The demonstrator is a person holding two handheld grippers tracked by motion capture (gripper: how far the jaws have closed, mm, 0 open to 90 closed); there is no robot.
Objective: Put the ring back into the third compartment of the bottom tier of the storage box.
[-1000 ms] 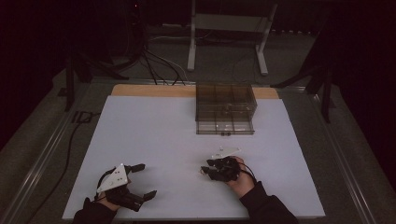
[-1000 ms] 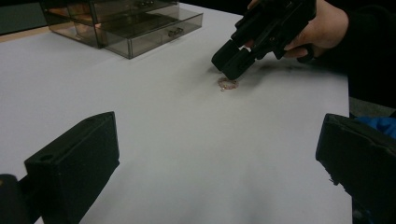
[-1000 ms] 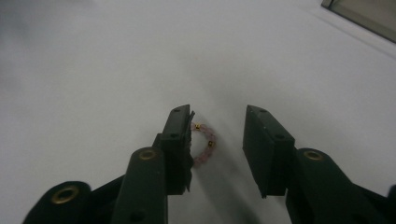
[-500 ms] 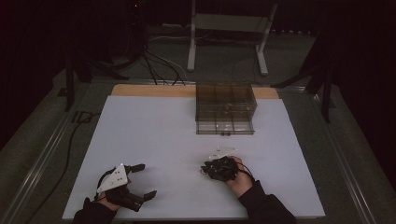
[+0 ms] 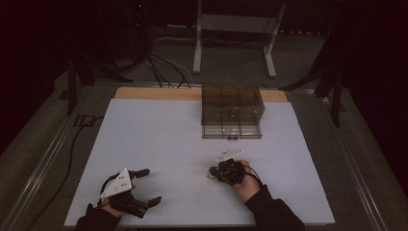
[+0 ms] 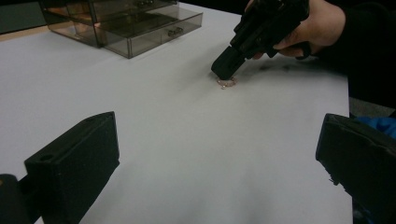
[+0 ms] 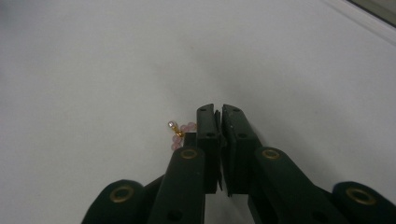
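Closing over the last second, the right gripper (image 5: 215, 173) is now pinching a small pink bead bracelet (image 5: 209, 175) on the white table (image 5: 159, 139), near the smoky drawer box (image 5: 232, 112); the left gripper (image 5: 146, 186) is resting open. From the left gripper view, the bracelet (image 6: 227, 83) is lying under the right gripper's tip. From the right gripper view, the jaws are meeting, beads (image 7: 180, 134) poking out beside them.
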